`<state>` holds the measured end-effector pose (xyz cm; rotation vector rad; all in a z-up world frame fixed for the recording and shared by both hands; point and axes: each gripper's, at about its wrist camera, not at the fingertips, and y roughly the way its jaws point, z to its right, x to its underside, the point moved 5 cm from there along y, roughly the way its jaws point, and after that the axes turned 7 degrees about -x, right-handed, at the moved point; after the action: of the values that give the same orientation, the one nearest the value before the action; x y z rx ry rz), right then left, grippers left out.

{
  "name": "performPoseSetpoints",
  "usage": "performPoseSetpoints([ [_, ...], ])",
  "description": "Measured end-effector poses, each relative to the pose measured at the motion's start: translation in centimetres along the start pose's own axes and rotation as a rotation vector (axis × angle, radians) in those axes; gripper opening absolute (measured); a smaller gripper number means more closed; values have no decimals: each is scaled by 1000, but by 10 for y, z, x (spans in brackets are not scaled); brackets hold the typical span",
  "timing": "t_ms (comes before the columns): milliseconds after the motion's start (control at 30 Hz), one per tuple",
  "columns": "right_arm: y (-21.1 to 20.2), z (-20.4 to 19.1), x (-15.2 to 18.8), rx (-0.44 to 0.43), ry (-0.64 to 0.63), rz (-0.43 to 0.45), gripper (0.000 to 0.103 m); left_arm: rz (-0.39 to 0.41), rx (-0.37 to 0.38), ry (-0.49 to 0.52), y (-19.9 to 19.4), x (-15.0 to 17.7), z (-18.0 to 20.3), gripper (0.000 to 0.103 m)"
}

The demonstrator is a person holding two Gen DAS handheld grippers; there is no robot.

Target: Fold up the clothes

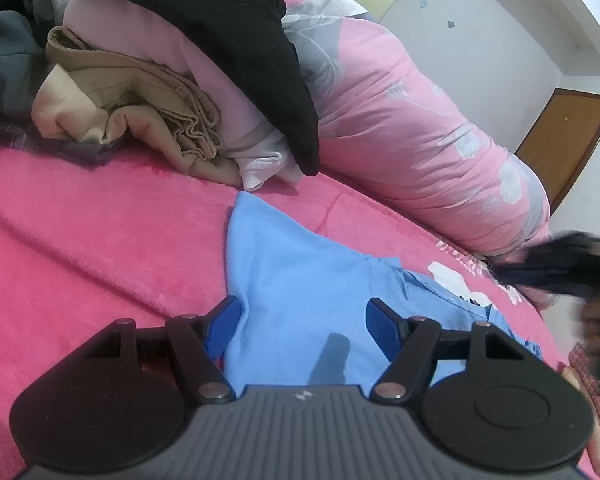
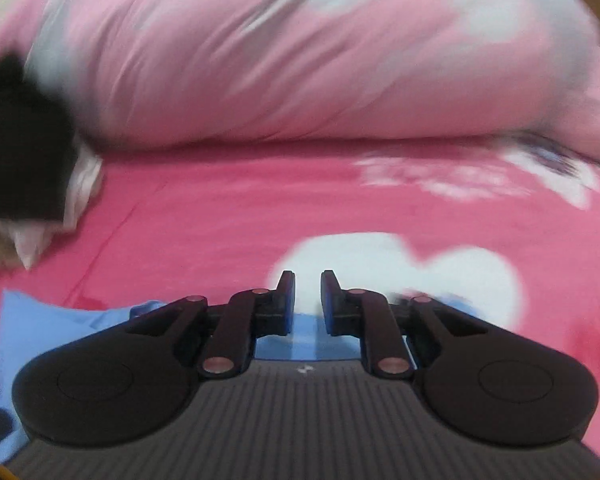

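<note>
Blue garment (image 1: 300, 280) lying flat on the pink bedspread (image 1: 100, 232), in front of the rolled pink quilt (image 1: 400, 120). Left gripper (image 1: 302, 320): jaws apart over the garment, nothing pressed between them. Right gripper (image 2: 307, 300): jaws nearly together with a narrow gap, nothing seen between them, above the garment's edge. No containers appear. Only the left wrist view shows the clothes pile (image 1: 160, 92) against the quilt's left end and a wooden door (image 1: 564, 140); the right wrist view is blurred.
</note>
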<state>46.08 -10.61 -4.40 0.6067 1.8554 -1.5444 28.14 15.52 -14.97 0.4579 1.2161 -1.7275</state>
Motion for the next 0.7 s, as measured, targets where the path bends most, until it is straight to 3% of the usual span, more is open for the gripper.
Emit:
performPoseSetpoints([
  [100, -82, 36, 11, 49, 65, 56, 13, 4, 5, -5, 0, 0, -1, 71],
  [267, -254, 105, 54, 137, 164, 164, 13, 21, 21, -15, 0, 1, -3, 71],
  [367, -360, 137, 82, 225, 186, 261, 13, 25, 26, -19, 1, 1, -4, 71],
  [467, -452, 154, 103, 361, 124, 339, 14, 23, 25, -21, 1, 1, -4, 71],
  [567, -506, 166, 118, 430, 63, 392, 18, 18, 5, -2, 1, 0, 0, 71],
  [700, -494, 173, 130, 334, 3, 369, 22, 23, -52, 67, -7, -4, 13, 71],
])
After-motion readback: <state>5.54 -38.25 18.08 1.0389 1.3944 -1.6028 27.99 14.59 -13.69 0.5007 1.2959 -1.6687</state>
